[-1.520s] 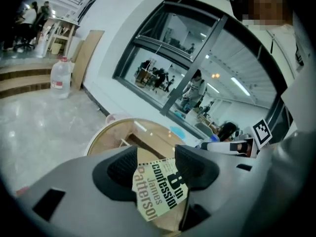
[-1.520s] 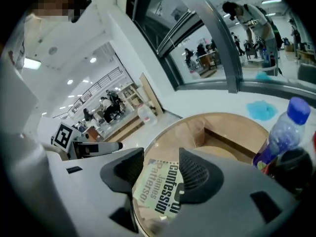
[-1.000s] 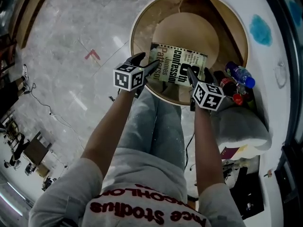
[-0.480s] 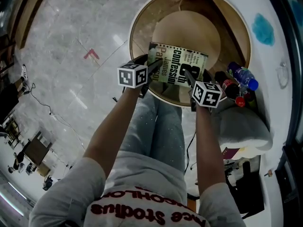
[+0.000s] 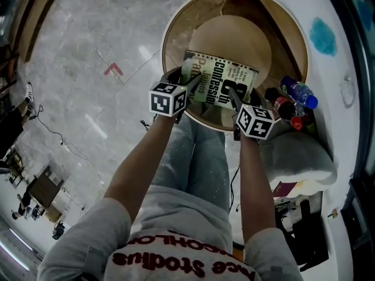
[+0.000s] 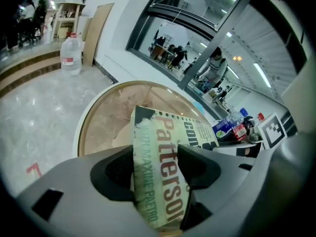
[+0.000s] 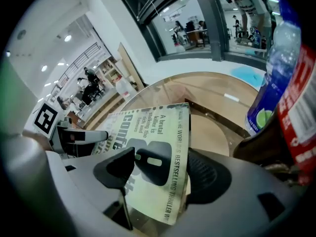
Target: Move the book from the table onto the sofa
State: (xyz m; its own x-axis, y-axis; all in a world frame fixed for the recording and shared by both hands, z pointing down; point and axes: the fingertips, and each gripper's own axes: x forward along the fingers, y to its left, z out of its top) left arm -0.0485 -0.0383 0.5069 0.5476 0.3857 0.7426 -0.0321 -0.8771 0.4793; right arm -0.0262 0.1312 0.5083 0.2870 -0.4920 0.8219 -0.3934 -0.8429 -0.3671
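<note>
A paperback book (image 5: pixel 225 82) with a pale green cover lies on the round wooden table (image 5: pixel 169 37). My left gripper (image 5: pixel 188 86) is at its left end. In the left gripper view the book (image 6: pixel 165 147) stands between the jaws, which are closing, and both pads (image 6: pixel 197 164) meet it. My right gripper (image 5: pixel 234 97) is at the book's near right end. There the book's corner (image 7: pixel 148 127) sits between the right gripper's (image 7: pixel 160 168) jaws, with the pads against it.
Several drink bottles (image 5: pixel 293 95) stand close beside the right gripper, just off the table's right rim; a blue-capped bottle (image 7: pixel 274 83) fills the right of the right gripper view. A white cushion (image 5: pixel 299 157) lies below them. A water jug (image 6: pixel 71 56) stands on the far floor.
My left gripper has slid a little to the right onto the book's left end, and its jaws have narrowed around it. The right gripper and the book have stayed put.
</note>
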